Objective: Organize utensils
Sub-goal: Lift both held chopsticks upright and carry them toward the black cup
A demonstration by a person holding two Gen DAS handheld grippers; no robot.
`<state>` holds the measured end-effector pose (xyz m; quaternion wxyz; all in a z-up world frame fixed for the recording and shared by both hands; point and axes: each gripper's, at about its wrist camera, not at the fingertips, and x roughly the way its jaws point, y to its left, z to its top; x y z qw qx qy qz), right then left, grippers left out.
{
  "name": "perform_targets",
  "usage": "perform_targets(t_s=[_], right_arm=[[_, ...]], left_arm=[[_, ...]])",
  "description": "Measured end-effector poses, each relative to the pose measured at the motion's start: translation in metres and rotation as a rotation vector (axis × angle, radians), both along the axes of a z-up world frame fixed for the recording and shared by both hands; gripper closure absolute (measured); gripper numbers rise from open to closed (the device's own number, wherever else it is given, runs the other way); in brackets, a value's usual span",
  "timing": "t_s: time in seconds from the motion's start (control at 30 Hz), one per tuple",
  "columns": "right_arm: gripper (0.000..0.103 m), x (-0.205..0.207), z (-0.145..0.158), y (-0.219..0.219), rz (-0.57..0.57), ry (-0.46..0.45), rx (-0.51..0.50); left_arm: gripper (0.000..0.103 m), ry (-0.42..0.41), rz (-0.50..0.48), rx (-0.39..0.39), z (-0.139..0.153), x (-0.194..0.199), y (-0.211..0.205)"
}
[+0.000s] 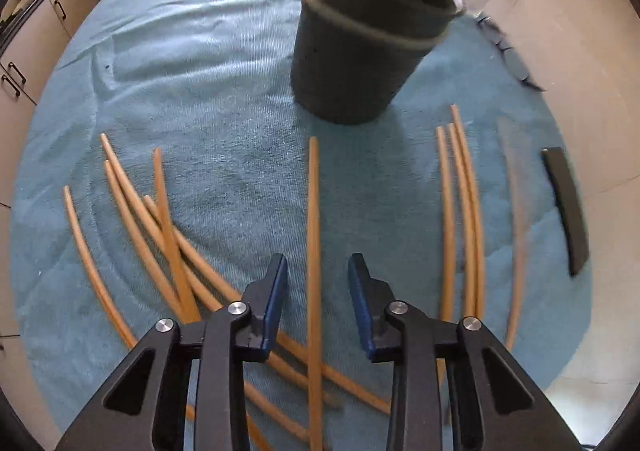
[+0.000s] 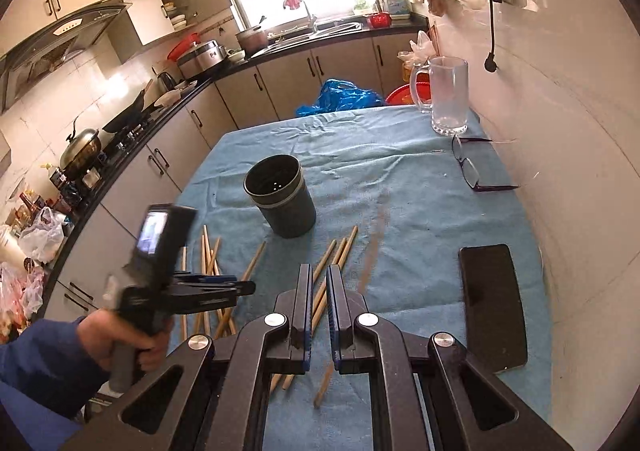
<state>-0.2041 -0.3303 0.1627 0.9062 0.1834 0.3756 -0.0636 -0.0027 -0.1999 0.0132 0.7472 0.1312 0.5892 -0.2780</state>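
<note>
Several wooden chopsticks point(image 1: 168, 235) lie scattered on a blue towel point(image 1: 192, 63); they also show in the right wrist view point(image 2: 336, 263). A dark round holder cup point(image 1: 360, 47) stands upright beyond them, empty as seen in the right wrist view point(image 2: 280, 195). My left gripper point(image 1: 318, 271) is open low over the towel, with one chopstick point(image 1: 314, 251) running between its fingers. It shows from the side in the right wrist view point(image 2: 240, 288). My right gripper point(image 2: 319, 279) is nearly shut, with a narrow gap and nothing in it, above a group of chopsticks. One blurred chopstick point(image 2: 374, 247) lies to its right.
A black phone point(image 2: 494, 303) lies at the towel's right edge by the wall. Glasses point(image 2: 470, 165) and a glass mug point(image 2: 446, 95) sit at the far right. Kitchen counters and cabinets point(image 2: 160, 155) run along the left and back.
</note>
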Motion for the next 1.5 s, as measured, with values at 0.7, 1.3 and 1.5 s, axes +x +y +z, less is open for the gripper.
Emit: perform_targets(t_s=[0.7, 1.3, 1.5], right_arm=[[0.069, 0.092, -0.116, -0.085, -0.131, 0.34, 0.269], [0.097, 0.099, -0.138, -0.073, -0.133, 0.395, 0.232], [0.097, 0.052, -0.081, -0.055, -0.117, 0.164, 0.237]], left_arm=[[0.097, -0.09, 0.124, -0.215, 0.078, -0.018, 0.064], [0.097, -0.144, 0.198, -0.32, 0.111, -0.04, 0.123], [0.097, -0.157, 0.16, -0.347, 0.119, -0.047, 0.124]])
